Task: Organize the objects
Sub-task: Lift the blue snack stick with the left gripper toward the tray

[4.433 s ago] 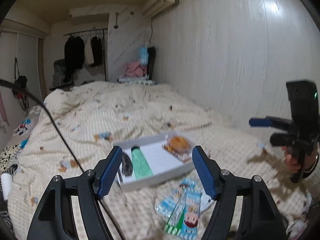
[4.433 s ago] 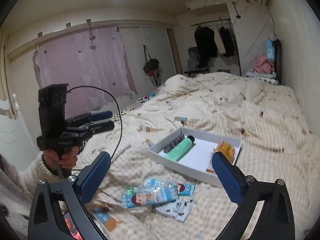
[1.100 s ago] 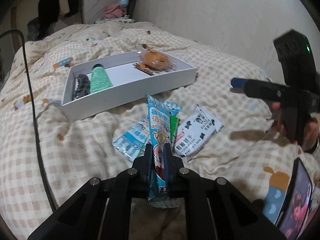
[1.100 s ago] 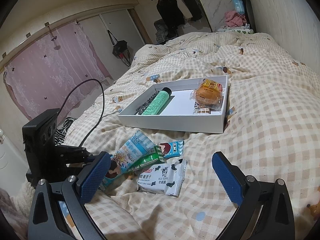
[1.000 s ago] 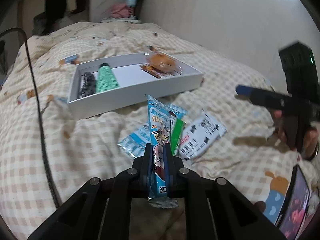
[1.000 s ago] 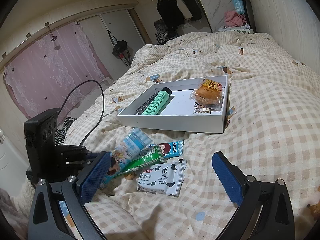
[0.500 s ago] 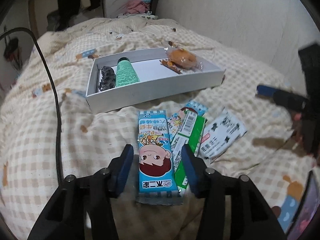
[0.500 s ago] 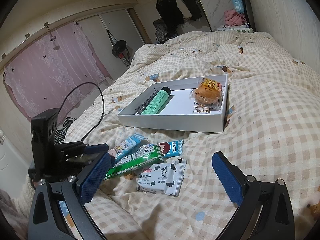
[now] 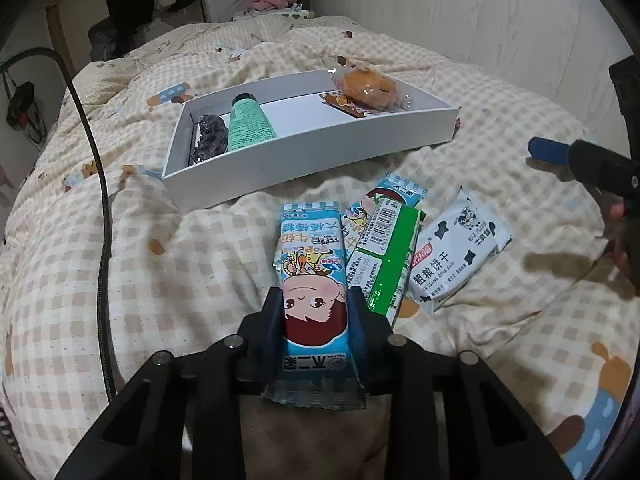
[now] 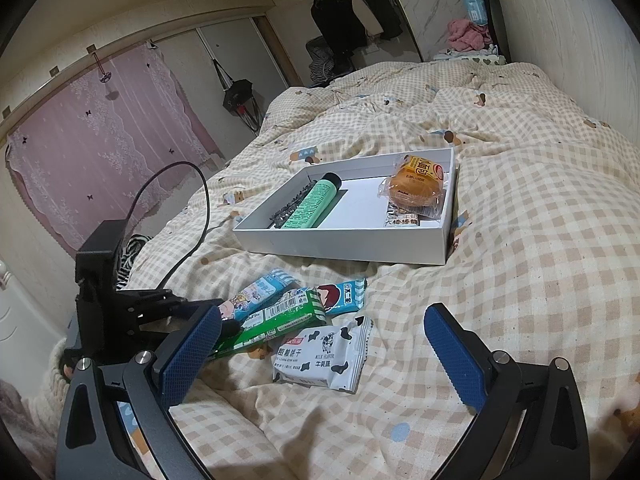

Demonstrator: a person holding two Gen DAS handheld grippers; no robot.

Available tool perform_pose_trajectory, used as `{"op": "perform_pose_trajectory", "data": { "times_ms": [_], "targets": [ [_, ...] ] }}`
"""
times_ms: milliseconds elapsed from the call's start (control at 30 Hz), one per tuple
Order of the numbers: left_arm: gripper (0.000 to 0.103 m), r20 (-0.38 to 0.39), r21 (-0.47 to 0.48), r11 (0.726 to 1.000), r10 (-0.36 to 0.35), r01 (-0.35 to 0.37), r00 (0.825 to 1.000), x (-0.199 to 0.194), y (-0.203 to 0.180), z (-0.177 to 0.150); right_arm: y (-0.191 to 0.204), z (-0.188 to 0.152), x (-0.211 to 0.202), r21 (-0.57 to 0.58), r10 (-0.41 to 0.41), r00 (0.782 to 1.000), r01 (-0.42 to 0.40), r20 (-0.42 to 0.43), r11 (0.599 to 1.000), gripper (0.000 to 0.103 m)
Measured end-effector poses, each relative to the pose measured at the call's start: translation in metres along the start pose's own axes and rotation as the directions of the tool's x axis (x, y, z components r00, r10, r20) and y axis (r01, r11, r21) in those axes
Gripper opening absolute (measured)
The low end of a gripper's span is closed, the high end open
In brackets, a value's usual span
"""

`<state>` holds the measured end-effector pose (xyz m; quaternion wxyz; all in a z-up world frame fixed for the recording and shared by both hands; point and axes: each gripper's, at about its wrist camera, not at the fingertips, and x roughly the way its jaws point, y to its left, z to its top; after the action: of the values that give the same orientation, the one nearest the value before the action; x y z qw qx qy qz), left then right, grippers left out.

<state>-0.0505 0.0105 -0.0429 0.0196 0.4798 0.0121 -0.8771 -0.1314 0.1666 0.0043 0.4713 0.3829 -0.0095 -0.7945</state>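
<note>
Left gripper: jaws closing on the near end of the blue candy packet, one pad against each long edge; it points steeply down at the bed.
Blue candy packet: printed with a cartoon child's face, lying flat on the checked quilt, its far end toward the tray.
Right gripper: jaws wide apart with nothing between the blue pads; it hangs above the quilt, near the milk biscuit packet.
Green packet: just beside the blue candy packet on its right, barcode side up, overlapping a second blue packet that shows beyond it.
Milk biscuit packet: white with black cow spots, at the right of the green packet and touching its edge.
White tray: shallow, open, on the quilt beyond the packets.
Tray, left end: a dark hair clip along the wall, with a green tube with a black cap lying right beside it.
Tray, right end: a wrapped orange bun resting on a flat snack packet.
Tray, middle: bare white floor.
Cable: black, running across the quilt left of the tray.
Background: dark clothes on a rail, a pink lace curtain.
</note>
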Motion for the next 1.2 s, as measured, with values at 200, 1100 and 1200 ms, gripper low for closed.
{"op": "perform_pose_trajectory", "data": {
  "times_ms": [200, 1100, 1200],
  "targets": [
    [0.033, 0.087, -0.056, 0.998, -0.033, 0.038, 0.996, -0.015, 0.012, -0.002, 0.000, 0.000, 0.000, 0.001, 0.000, 1.000, 0.000, 0.002, 1.000, 0.102],
    [0.033, 0.287, -0.221, 0.955, -0.129, 0.197, 0.949, -0.046, 0.051, -0.012, 0.001, -0.002, -0.001, 0.006, 0.013, 1.000, -0.013, 0.006, 1.000, 0.102],
    [0.033, 0.276, -0.221, 0.957, -0.123, 0.188, 0.953, -0.044, 0.051, -0.011, 0.001, -0.001, -0.001, 0.006, 0.013, 1.000, -0.013, 0.006, 1.000, 0.102]
  ]
}}
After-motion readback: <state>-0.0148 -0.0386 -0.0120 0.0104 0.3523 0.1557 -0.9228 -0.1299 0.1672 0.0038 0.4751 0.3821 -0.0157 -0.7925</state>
